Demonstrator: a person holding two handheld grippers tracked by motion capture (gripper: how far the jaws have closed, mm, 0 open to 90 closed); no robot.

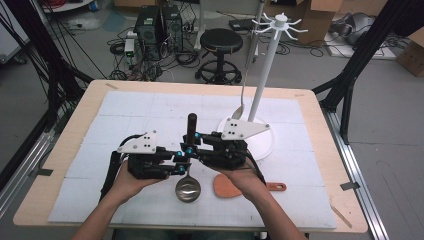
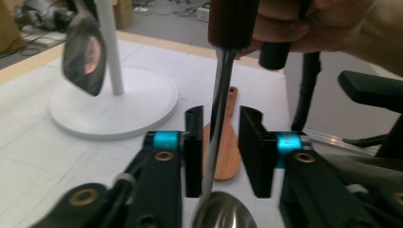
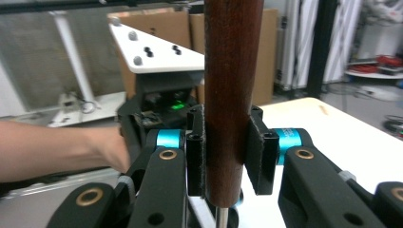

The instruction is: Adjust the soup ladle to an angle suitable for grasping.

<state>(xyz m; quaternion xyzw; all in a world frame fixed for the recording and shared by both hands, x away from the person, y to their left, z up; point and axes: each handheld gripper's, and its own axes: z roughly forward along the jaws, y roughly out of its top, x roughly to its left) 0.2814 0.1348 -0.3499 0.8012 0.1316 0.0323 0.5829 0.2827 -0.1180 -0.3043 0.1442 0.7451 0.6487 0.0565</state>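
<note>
Ladle upright between both grippers; handover risk.

Right gripper is clamped on the ladle's dark wooden handle, jaws pressed to both sides. Left gripper stands part open, jaws straddling the steel shank with a gap each side, not gripping. Bowl hangs low, just above the mat. Risks: smooth round wood may twist or slide under the bowl's weight; a swing could strike the orange spatula or the white stand with its hanging spoon.
</note>
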